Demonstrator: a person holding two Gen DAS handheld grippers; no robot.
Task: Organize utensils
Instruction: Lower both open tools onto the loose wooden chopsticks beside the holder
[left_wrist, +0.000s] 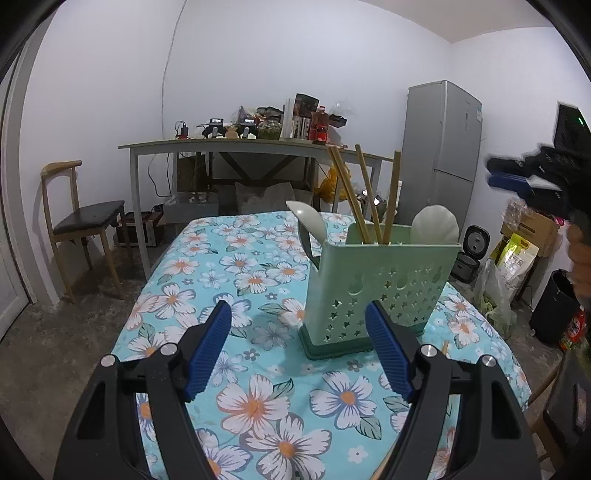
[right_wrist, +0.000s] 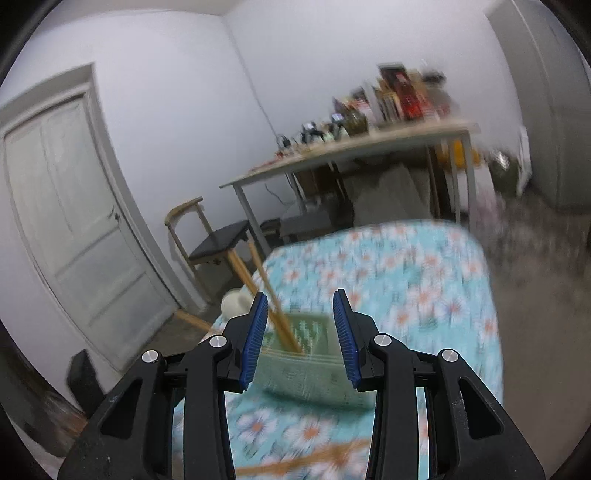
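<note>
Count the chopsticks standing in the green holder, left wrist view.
4, all upright in the green holder: two pressed together at left, one in the middle, one at right. More may be hidden inside.

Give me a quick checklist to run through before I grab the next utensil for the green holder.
1. Left gripper open and empty: ok.
2. Right gripper open and empty: ok.
3. Pale green perforated plastic utensil holder upright on the floral blue tablecloth: ok.
4. Wooden chopsticks and the pale spoons in the holder: ok.
5. Loose wooden stick lying near the front of the cloth: cannot tell which utensil, the right wrist view is blurred.
</note>
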